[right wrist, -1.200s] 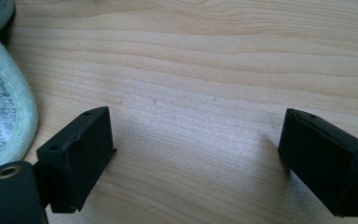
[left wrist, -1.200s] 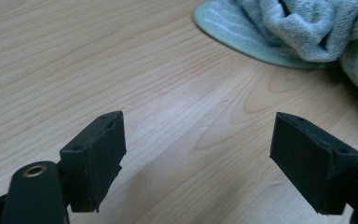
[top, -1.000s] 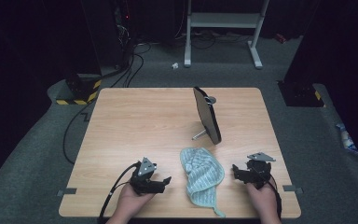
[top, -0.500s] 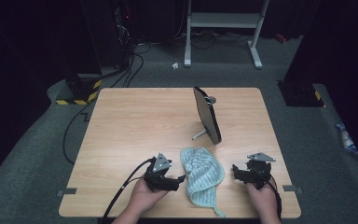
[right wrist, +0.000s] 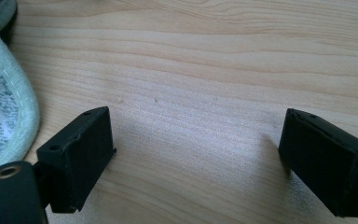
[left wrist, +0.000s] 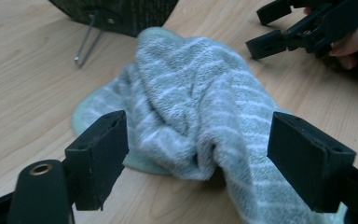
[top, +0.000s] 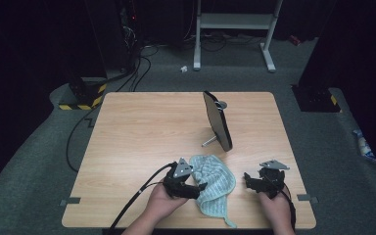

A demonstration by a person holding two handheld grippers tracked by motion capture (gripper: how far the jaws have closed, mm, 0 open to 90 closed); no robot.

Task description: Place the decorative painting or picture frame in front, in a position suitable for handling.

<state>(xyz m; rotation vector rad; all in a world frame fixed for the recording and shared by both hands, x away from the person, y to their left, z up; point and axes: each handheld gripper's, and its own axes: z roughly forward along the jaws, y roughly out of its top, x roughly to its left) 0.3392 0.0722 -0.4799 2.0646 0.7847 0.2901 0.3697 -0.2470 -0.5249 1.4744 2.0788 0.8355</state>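
At cloth [top: 214, 183] | left gripper [top: 199, 188] moved in, jaws apart | right gripper [top: 247, 179] unmoved, apart

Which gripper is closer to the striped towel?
Left. The left gripper is at the towel, its open jaws on either side of a fold. The right gripper is open over bare table beside it.

Place: it looked like a lab or recording studio.
Walls: black drapes hung far beyond the left gripper [top: 198, 188].
Floor: grey carpet, cables [top: 132, 73], hazard-striped base [top: 81, 100].
Furniture: bare wooden table [top: 142, 132], white stand [top: 235, 22] behind.
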